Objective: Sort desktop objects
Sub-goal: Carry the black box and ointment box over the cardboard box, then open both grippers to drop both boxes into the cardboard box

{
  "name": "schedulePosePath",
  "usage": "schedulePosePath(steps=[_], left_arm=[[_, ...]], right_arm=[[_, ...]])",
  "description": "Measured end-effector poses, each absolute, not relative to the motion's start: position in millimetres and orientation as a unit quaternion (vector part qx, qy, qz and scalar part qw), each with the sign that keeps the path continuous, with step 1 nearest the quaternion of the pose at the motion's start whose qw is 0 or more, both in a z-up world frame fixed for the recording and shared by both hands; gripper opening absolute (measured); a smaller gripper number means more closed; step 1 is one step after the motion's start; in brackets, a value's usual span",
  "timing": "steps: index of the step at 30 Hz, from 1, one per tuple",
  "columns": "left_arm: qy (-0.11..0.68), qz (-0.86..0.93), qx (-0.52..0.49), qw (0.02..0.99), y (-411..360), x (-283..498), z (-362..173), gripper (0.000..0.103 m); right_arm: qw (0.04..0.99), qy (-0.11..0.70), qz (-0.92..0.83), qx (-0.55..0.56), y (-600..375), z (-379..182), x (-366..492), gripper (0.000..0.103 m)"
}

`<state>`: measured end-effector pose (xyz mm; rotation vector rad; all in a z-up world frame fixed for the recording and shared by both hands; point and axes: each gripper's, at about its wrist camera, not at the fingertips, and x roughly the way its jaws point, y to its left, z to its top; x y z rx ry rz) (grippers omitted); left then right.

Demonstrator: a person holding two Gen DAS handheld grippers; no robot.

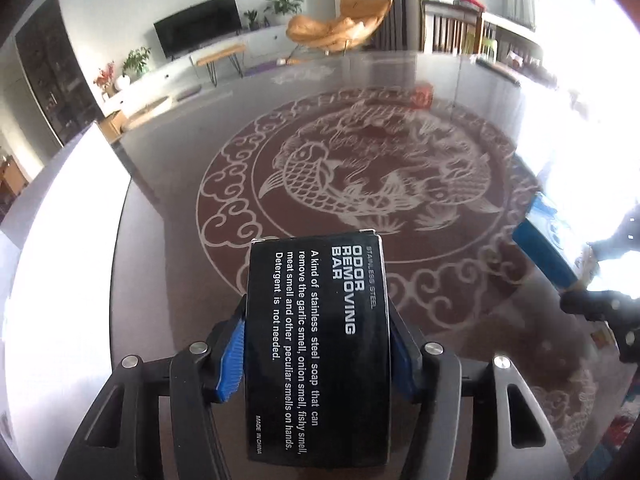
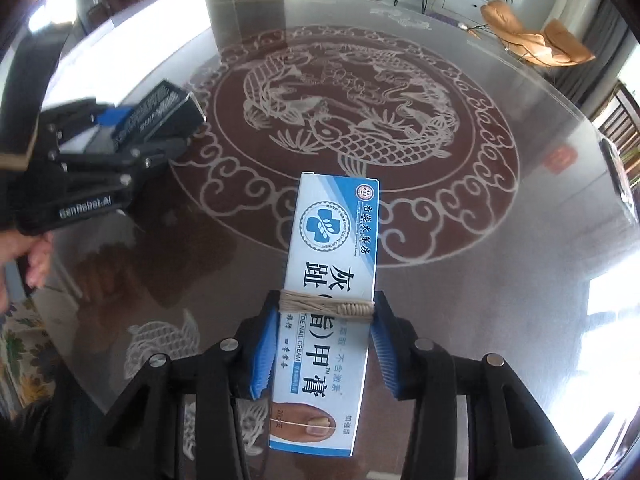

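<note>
I'm mid-carry: my left hand-held gripper (image 1: 318, 344) is clamped on the black box (image 1: 318, 344), my right (image 2: 324, 344) on the cream box (image 2: 326, 312), both above the surface's (image 2: 500, 280) fish motif (image 2: 352, 120). Next I think each needs a set-down spot.

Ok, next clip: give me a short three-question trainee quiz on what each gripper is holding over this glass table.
1. True or false: the left gripper is shut on the black odor removing bar box.
2. Multiple choice: what is wrapped around the blue and white nail cream box in the right gripper?
A. a red ribbon
B. tan string
C. clear tape
3. Fill in: the pattern on the glass table shows a large ____ inside a ring of cloud scrolls.

Key: 1 true; 2 B, the tan string sits level with the fingertips; 3 fish.
</note>
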<state>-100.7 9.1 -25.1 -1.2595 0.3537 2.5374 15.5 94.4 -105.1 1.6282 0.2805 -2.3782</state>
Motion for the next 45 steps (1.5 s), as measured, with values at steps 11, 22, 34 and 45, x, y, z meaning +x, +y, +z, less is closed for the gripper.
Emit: schedulePosePath(steps=[11, 22, 34, 45], left_arm=[[-0.019, 0.934, -0.328, 0.144, -67.5, -19.8, 57.5, 0.058], [-0.081, 0.951, -0.272, 0.123, -159.2, 27.0, 124.5, 0.058], [-0.088, 0.942, -0.322, -0.015, -308.7, 16.3, 130.6, 0.058], [-0.088, 0.884, -0.456, -0.048, -352.4, -52.2, 48.7, 0.059]], right_arm=[[0.152, 0.076, -0.851, 0.497, 100.1, -34.8, 32.6, 0.044], [0.231, 0.053, -0.86, 0.452, 22.7, 18.3, 21.9, 0.044], [0.387, 0.036, -0.825, 0.41, -181.7, 62.9, -4.9, 0.044], [0.381, 0.154, -0.808, 0.422, -335.0, -17.4, -43.8, 0.046]])
